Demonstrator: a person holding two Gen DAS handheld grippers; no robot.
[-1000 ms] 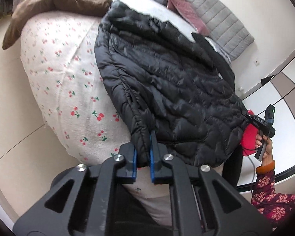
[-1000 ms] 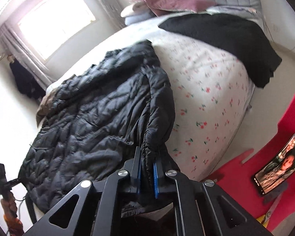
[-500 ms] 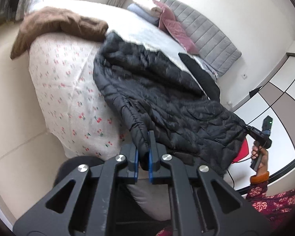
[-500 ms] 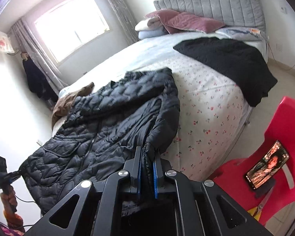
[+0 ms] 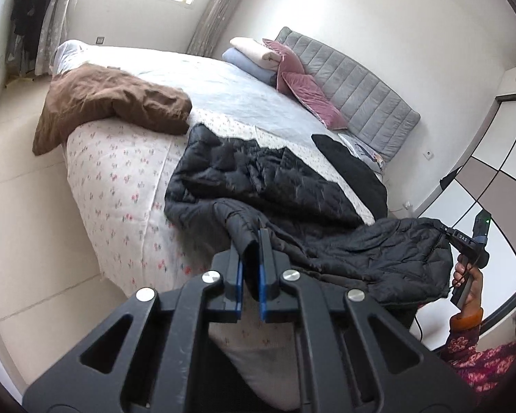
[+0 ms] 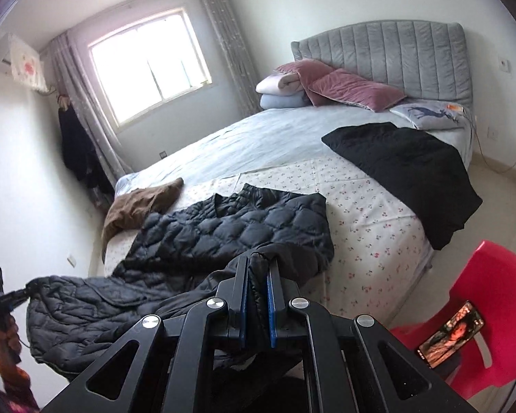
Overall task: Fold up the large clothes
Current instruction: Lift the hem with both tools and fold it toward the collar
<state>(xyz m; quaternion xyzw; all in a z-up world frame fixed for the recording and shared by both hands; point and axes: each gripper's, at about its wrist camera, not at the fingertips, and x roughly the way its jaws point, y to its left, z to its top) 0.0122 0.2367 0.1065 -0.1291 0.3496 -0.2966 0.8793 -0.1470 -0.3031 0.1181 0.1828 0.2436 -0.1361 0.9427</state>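
Gripping opposite hem corners, the black puffer jacket (image 5: 275, 186) is held taut off the bed (image 5: 120, 179) by left gripper (image 5: 250, 258) and right gripper (image 6: 257, 282); seemingly readied for folding.

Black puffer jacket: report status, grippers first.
Left gripper shut on black puffer jacket hem. Right gripper shut on the other hem corner. Jacket half lifted off the bed, collar end down. Brown garment and black cloth lie alongside.

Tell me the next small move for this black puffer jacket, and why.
Probably carry both hand-held grippers forward over the floral-sheeted bed. The left and right each pinch the black quilted puffer jacket at its near end, which is raised off the bed while the collar end lies flat, so laying it over would fold it.
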